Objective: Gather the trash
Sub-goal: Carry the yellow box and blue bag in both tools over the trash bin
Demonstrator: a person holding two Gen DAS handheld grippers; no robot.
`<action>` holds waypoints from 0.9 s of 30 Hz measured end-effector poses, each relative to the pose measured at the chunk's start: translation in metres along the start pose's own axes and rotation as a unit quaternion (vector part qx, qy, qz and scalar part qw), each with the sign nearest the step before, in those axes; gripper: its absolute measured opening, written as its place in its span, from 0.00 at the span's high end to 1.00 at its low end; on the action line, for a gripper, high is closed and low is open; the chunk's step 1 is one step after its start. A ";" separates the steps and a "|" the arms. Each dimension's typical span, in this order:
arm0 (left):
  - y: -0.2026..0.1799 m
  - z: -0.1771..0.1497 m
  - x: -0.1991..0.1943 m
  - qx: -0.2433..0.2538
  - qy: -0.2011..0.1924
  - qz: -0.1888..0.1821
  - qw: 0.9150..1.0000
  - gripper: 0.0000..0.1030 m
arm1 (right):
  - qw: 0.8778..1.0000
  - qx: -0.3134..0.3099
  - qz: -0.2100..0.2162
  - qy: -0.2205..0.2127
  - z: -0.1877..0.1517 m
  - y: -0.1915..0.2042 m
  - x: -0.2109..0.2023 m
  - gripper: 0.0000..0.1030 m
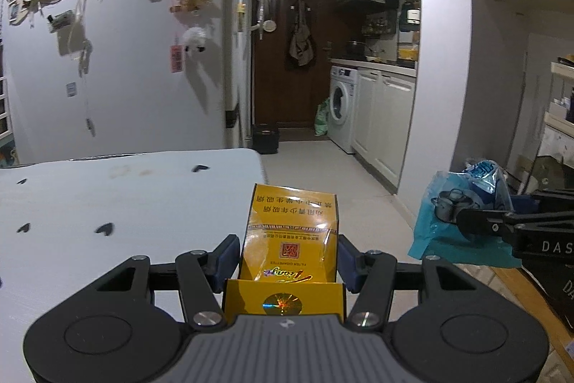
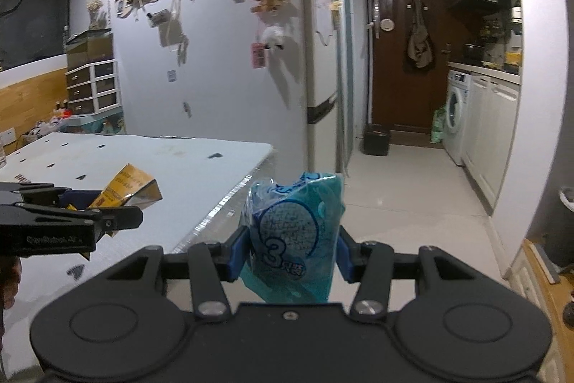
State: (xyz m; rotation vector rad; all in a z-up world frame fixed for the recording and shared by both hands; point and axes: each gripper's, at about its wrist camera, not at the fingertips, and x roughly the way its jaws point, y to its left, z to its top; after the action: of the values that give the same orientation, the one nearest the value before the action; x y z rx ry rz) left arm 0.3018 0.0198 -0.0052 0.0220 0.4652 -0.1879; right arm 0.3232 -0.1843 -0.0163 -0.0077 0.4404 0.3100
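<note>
A yellow cigarette box (image 1: 292, 239) with its lid flap open is clamped between the blue pads of my left gripper (image 1: 288, 255), held above the corner of a white table (image 1: 107, 203). My right gripper (image 2: 290, 248) is shut on a crumpled blue plastic snack wrapper (image 2: 296, 239) with a white "3" on it, held in the air just past the table's edge. In the left wrist view the right gripper (image 1: 462, 221) and the blue wrapper (image 1: 459, 218) show at the right. In the right wrist view the left gripper (image 2: 114, 214) and the yellow box (image 2: 132, 189) show at the left.
A black bin (image 2: 376, 139) stands on the pale floor by the brown door (image 2: 405, 60) down the hall, beside a fridge (image 2: 321, 78). A washing machine (image 2: 455, 112) and white cabinets line the right side. A green bag (image 2: 438, 124) leans near the washer. A decorated wall runs along the left.
</note>
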 end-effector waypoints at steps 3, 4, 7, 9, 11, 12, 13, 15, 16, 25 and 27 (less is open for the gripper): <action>-0.017 -0.004 0.001 0.006 0.003 -0.008 1.000 0.44 | 1.000 0.005 -0.011 -0.001 -0.007 -0.015 -0.012 0.51; -0.022 -0.005 0.001 0.008 0.004 -0.010 1.000 0.44 | 1.000 0.006 -0.015 -0.001 -0.009 -0.019 -0.015 0.51; -0.039 -0.010 0.001 0.013 0.008 -0.019 1.000 0.44 | 1.000 0.011 -0.023 -0.001 -0.015 -0.033 -0.026 0.51; -0.047 -0.012 0.001 0.010 0.011 -0.027 1.000 0.44 | 1.000 0.011 -0.029 0.000 -0.020 -0.041 -0.032 0.51; -0.056 -0.012 0.000 0.009 0.010 -0.031 0.999 0.44 | 0.999 0.009 -0.035 0.002 -0.024 -0.048 -0.038 0.51; -0.062 -0.012 0.000 0.009 0.010 -0.031 0.999 0.44 | 0.999 0.009 -0.038 0.003 -0.027 -0.052 -0.041 0.51; -0.067 -0.013 0.001 0.010 0.011 -0.034 0.999 0.44 | 0.999 0.009 -0.041 0.004 -0.029 -0.057 -0.044 0.51; -0.082 -0.017 0.002 0.014 0.015 -0.044 0.999 0.44 | 0.999 0.010 -0.045 0.006 -0.034 -0.065 -0.051 0.51; -0.089 -0.019 0.003 0.018 0.017 -0.048 0.999 0.44 | 0.999 0.009 -0.048 0.008 -0.037 -0.070 -0.054 0.51; -0.154 -0.051 0.030 0.032 0.058 -0.086 0.994 0.44 | 0.996 0.016 -0.071 0.041 -0.072 -0.119 -0.070 0.51; -0.165 -0.059 0.041 0.034 0.071 -0.093 0.993 0.44 | 0.995 0.018 -0.077 0.054 -0.082 -0.130 -0.070 0.51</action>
State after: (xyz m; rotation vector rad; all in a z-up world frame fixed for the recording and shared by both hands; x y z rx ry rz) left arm 0.2809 -0.1457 -0.0727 0.0596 0.6031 -0.3862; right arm 0.2678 -0.3343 -0.0687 -0.0232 0.5489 0.1503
